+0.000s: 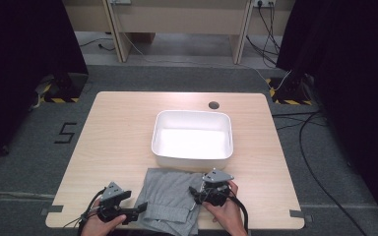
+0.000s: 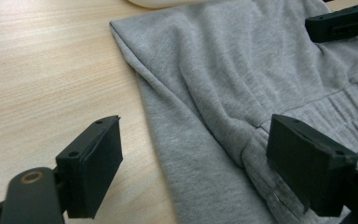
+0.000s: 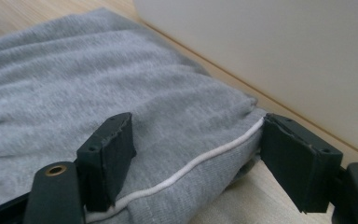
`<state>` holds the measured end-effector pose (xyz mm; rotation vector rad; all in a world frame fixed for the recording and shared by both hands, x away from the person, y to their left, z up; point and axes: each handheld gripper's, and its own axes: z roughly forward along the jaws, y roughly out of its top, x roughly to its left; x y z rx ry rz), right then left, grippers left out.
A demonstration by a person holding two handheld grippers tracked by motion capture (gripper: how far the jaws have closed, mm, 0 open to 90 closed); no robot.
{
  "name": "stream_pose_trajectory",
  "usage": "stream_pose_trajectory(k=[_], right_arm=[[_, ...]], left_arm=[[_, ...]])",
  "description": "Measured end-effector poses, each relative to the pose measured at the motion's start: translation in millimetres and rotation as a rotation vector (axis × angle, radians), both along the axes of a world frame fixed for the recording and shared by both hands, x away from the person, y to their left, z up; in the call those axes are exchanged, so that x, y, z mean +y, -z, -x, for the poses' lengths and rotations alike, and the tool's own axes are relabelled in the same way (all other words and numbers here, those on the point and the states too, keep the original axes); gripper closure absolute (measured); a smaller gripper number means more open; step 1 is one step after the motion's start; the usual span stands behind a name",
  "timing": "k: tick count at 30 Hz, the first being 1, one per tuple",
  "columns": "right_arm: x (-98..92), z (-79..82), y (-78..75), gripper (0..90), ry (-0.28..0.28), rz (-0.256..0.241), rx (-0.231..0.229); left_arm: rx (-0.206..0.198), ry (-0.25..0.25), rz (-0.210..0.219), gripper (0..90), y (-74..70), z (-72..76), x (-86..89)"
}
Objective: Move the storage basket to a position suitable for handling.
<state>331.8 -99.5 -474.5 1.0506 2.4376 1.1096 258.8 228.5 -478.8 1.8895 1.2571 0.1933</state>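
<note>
A grey folded garment (image 1: 170, 199) with a ribbed waistband lies at the table's front edge, just in front of a white tub (image 1: 192, 114). My left gripper (image 1: 140, 209) is open at the garment's left side. In the left gripper view its jaws (image 2: 196, 154) straddle the grey cloth (image 2: 214, 70) near the waistband. My right gripper (image 1: 195, 195) is open at the garment's right side. In the right gripper view its jaws (image 3: 198, 149) stand on either side of a fold of the garment (image 3: 98, 84) that carries a white cord (image 3: 200, 163).
The tub wall (image 3: 270, 51) rises close behind the right gripper. The wooden table (image 1: 113, 142) has a round cable hole (image 1: 213, 105) behind the tub. Dark curtains and floor cables surround the table. One jaw of the right gripper (image 2: 335, 23) shows far off in the left gripper view.
</note>
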Motion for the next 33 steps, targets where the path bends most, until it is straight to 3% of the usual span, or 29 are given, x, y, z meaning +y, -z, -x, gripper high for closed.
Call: stream_pose_trajectory(k=[6, 22, 28, 31, 33], right_arm=[[-11.4, 1.0, 2.0, 28.9, 0.018, -0.011, 0.007], [-62.8, -4.0, 2.0, 28.5, 0.107, -0.04, 0.034], [-66.0, -6.3, 2.5, 28.6, 0.11, -0.043, 0.034], [-65.9, -5.9, 2.3, 28.7, 0.111, -0.043, 0.031], [-67.5, -5.3, 0.5, 28.4, 0.109, -0.062, 0.028]], left_arm=[[0.051, 0.041, 0.011, 19.7, 7.1, -0.6, -12.7], [0.037, 0.123, 0.013, 23.2, 7.8, -21.7, -60.8], [0.026, 0.12, 0.005, 24.3, 8.4, -24.6, -64.8], [0.024, 0.112, 0.016, 25.5, 7.2, -21.6, -63.7], [0.019, 0.101, 0.047, 22.2, 4.0, -16.8, -61.5]])
